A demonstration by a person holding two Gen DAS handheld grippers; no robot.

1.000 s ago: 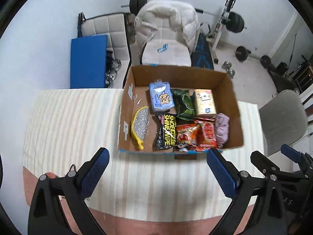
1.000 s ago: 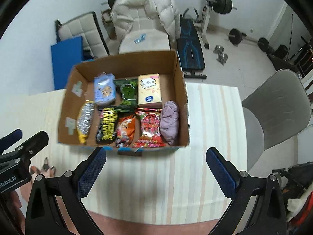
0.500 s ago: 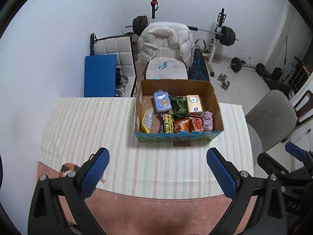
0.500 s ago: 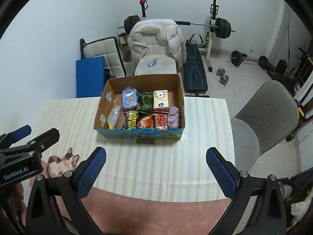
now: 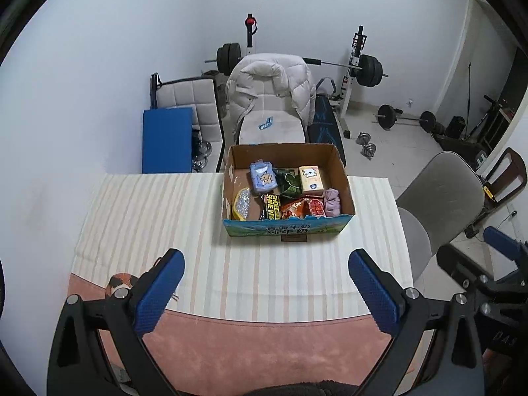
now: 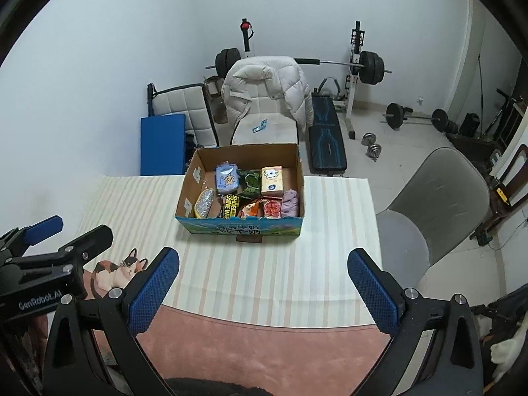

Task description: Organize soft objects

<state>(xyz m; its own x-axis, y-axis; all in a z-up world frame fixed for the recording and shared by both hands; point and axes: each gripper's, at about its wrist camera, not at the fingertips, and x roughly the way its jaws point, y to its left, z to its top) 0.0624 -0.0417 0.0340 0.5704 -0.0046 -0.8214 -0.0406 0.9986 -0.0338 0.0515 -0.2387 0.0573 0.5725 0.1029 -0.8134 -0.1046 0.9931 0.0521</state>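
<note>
A cardboard box (image 5: 283, 227) stands on the striped tablecloth at the table's far side; it also shows in the right wrist view (image 6: 237, 229). Inside lie soft packs: a blue tissue pack (image 5: 262, 178), a peach tissue pack (image 5: 311, 180), a green pouch (image 5: 288, 181), red snack bags (image 5: 305, 206), a purple cloth (image 5: 332, 202), a black-yellow pack (image 5: 273, 207) and a silver scourer (image 5: 242, 207). My left gripper (image 5: 265, 287) is open and empty, well back from the box. My right gripper (image 6: 264, 287) is open and empty too.
The table (image 5: 148, 217) has a pink front border with a cat print (image 6: 115, 270). A grey chair (image 6: 429, 204) stands at the right. Behind the table are a chair with a white puffer jacket (image 5: 270, 85), a blue mat (image 5: 166, 138), and a weight bench with dumbbells.
Both grippers have pulled back and up from the box, which now looks smaller and farther. Both stayed open and empty.
</note>
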